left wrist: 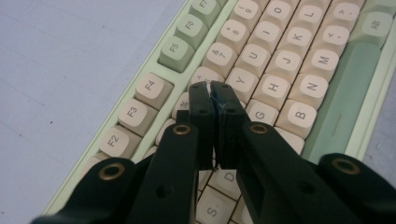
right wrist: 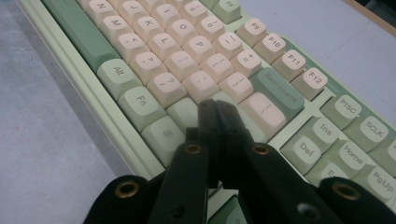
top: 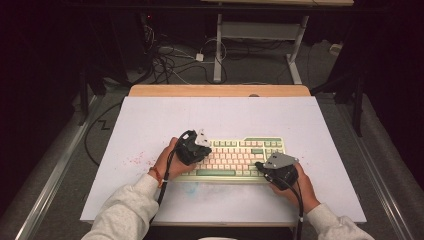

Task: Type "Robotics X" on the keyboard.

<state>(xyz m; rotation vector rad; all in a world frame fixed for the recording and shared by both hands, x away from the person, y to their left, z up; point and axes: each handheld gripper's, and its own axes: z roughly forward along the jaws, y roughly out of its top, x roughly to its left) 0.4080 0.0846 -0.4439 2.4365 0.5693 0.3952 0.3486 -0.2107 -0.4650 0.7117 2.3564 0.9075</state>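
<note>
A pale green keyboard (top: 235,159) with cream and green keys lies on the white table sheet, near the front. My left gripper (top: 194,148) hovers over the keyboard's left half. In the left gripper view its jaws are pressed together, and the left gripper (left wrist: 210,85) tips sit over the keyboard (left wrist: 261,70) at the cream keys near T and 5. My right gripper (top: 276,170) rests at the keyboard's front right corner. In the right gripper view the right gripper (right wrist: 215,103) is shut, its tips above the keyboard (right wrist: 187,60) at the keys below the green Backspace key (right wrist: 275,86). Nothing is held.
The white sheet (top: 150,120) covers the table, with a wooden edge (top: 220,90) at the far side. Faint red specks (top: 135,159) mark the sheet left of the keyboard. Beyond the table are cables (top: 170,55) and a desk frame (top: 260,35) on the floor.
</note>
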